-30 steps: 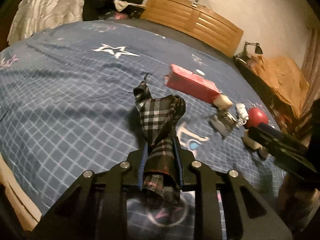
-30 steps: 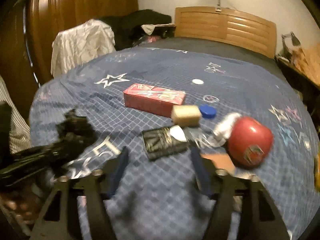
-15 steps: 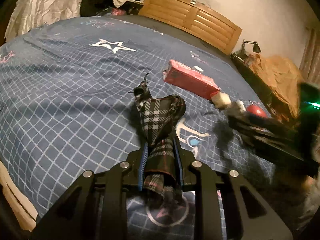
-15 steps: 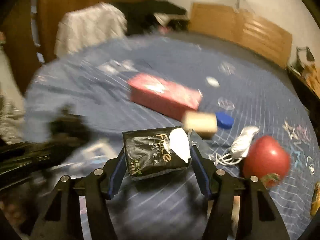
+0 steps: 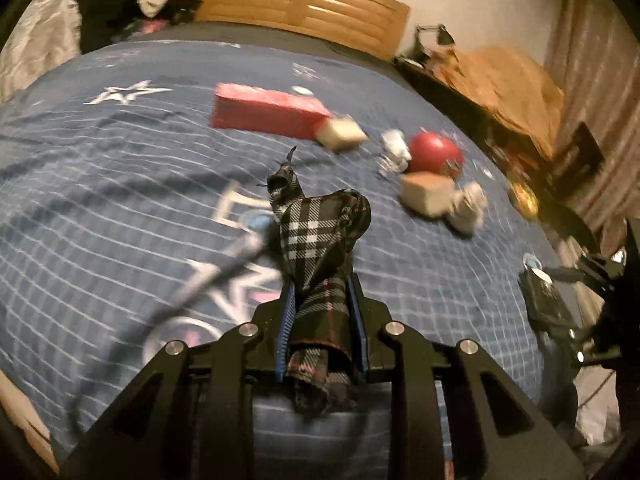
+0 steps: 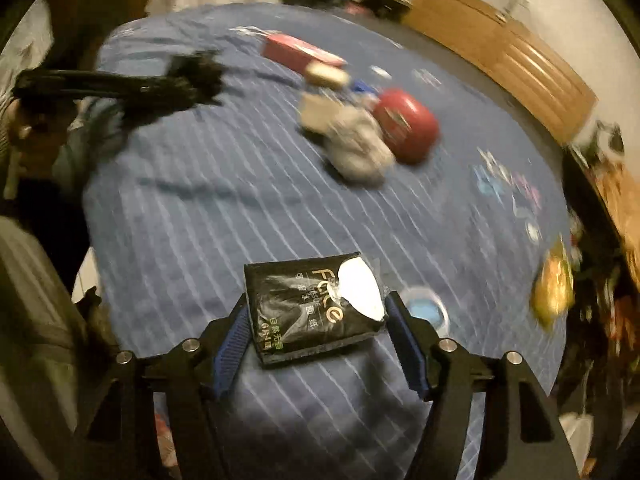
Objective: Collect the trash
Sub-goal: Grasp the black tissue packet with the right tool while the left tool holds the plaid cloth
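My left gripper (image 5: 320, 292) is clamped on a black-and-white plaid cloth (image 5: 316, 232) that sticks up between its pads; the jaws are easing open while the cloth stays pinched. In the right wrist view it shows as a dark blur at the upper left, left gripper (image 6: 188, 76). My right gripper (image 6: 316, 308) holds a black tissue packet (image 6: 304, 312) with a white tissue poking out, above the blue checked bed cover (image 6: 224, 184). Its jaws are opening and both pads still touch the packet's sides. The right gripper (image 5: 560, 300) also shows at the right edge of the left wrist view.
On the bed lie a red box (image 5: 268, 114), a beige block (image 5: 342, 134), a red round object (image 5: 434, 152), a tan box (image 5: 426, 194) and crumpled white pieces (image 5: 466, 206). A blue cap (image 6: 424, 312) lies by my right fingers. A wooden headboard (image 5: 304, 4) stands behind.
The right gripper closed around the tissue packet, lifted it and swung to the right with it. The left gripper shifted right over the bed, with the plaid cloth still in it.
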`<state>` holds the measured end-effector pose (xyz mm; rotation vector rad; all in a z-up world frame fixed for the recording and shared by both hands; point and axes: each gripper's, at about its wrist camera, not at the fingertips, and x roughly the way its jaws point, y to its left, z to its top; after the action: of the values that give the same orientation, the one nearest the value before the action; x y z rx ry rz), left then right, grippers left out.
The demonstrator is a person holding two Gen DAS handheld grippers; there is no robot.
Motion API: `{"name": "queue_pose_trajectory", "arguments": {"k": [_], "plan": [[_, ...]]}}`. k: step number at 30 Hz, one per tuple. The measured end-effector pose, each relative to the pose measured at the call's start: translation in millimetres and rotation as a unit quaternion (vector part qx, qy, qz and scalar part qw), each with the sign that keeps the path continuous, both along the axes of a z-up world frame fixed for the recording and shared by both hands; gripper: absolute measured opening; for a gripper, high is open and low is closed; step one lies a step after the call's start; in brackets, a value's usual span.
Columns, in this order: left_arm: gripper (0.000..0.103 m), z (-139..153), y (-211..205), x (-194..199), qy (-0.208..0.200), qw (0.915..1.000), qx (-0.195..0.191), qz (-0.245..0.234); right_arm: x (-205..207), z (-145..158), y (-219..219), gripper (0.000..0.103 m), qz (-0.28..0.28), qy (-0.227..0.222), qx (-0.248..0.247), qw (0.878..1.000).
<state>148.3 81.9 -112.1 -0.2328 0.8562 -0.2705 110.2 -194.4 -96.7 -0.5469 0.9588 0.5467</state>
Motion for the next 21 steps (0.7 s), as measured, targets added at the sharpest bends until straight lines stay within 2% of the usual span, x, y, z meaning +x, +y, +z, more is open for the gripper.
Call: {"name": "queue_pose_trajectory", "arguments": {"k": [2, 5, 7, 9, 11, 13, 14, 15, 16, 17, 19, 21], "plan": [[0.026, -4.7, -8.5, 1.0, 0.002, 0.9999, 0.010, -0.010, -5.0, -4.1, -10.8, 0.081, -0.026, -0.004, 0.020, 0.999], [0.027, -1.2, -12.9, -0.3, 0.000, 0.9998, 0.017, -0.010, -27.2, 10.1, -22.5, 0.087, -0.069, -0.032, 0.078, 0.994], [0.027, 4.6, -14.5, -3.7, -0.009, 0.9997, 0.021, -0.012, -38.0, 18.8, -27.9, 0.088, -0.106, -0.045, 0.108, 0.987], [0.027, 8.8, -15.5, -6.4, -0.015, 0.9995, 0.023, -0.016, -46.9, 23.9, -35.4, 0.088, -0.178, -0.051, 0.134, 0.973], [0.027, 8.6, -17.3, -6.3, -0.014, 0.9995, 0.024, -0.017, -45.2, 20.7, -39.9, 0.088, -0.258, -0.027, 0.174, 0.950], [0.028, 5.6, -17.4, -5.2, -0.009, 0.9996, 0.027, -0.009, -45.5, 14.0, -47.2, 0.088, -0.331, 0.001, 0.229, 0.915], [0.029, 4.9, -17.6, -5.0, -0.008, 0.9996, 0.027, -0.005, -46.6, 7.8, -49.7, 0.088, -0.363, 0.023, 0.264, 0.894], [0.031, 4.8, -17.1, -4.4, -0.007, 0.9996, 0.027, -0.001, -46.8, 1.0, -46.5, 0.088, -0.380, 0.037, 0.280, 0.881], [0.032, 6.0, -16.3, -3.9, -0.009, 0.9995, 0.029, 0.004, -46.0, -1.8, -41.6, 0.088, -0.389, 0.036, 0.278, 0.878], [0.033, 7.6, -16.2, -3.3, -0.011, 0.9995, 0.029, 0.006, -45.5, -2.2, -34.4, 0.088, -0.395, 0.021, 0.263, 0.880], [0.041, 8.3, -16.9, -1.5, -0.015, 0.9993, 0.034, 0.005, -40.2, -1.8, -25.5, 0.087, -0.406, 0.007, 0.249, 0.879], [0.041, 5.4, -20.3, 1.8, -0.014, 0.9990, 0.042, 0.000, -31.8, -8.5, -23.2, 0.078, -0.427, 0.003, 0.225, 0.876]]}}
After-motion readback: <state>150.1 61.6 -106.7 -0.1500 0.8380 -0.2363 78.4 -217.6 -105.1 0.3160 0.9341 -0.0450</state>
